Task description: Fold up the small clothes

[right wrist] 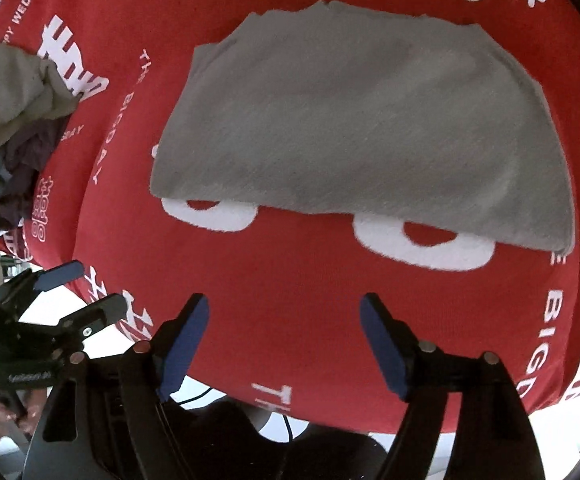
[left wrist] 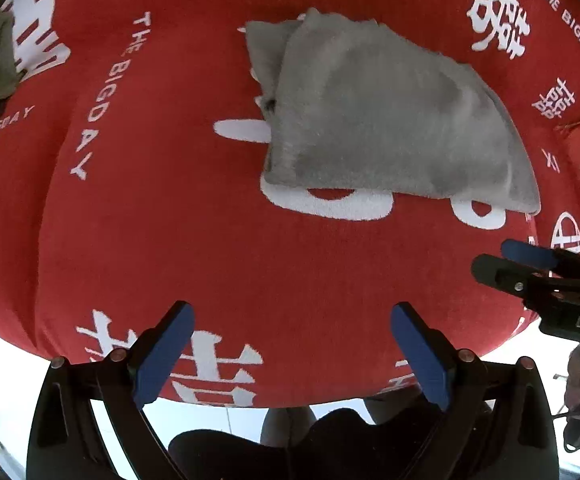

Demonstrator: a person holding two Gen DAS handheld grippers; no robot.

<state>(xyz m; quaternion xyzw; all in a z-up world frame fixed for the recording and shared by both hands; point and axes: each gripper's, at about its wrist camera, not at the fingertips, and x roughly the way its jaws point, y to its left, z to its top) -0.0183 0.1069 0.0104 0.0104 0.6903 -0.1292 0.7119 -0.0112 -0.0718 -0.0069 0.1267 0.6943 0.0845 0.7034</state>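
1. Hovering nearest: left gripper (left wrist: 292,354), jaws spread wide, holding nothing.
2. Right gripper (right wrist: 283,344), jaws parted, empty, touching nothing.
3. Red printed cloth (right wrist: 310,300) beneath both.
4. Folded grey garment (right wrist: 354,136) lying farther back on it.

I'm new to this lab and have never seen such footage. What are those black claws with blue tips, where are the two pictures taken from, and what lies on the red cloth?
A person holds a two-finger gripper in each hand, each with a camera looking along its fingers. The left gripper and right gripper both stand open and hold nothing. A folded grey garment lies on the red printed cloth. A pile of other clothes sits at the left.
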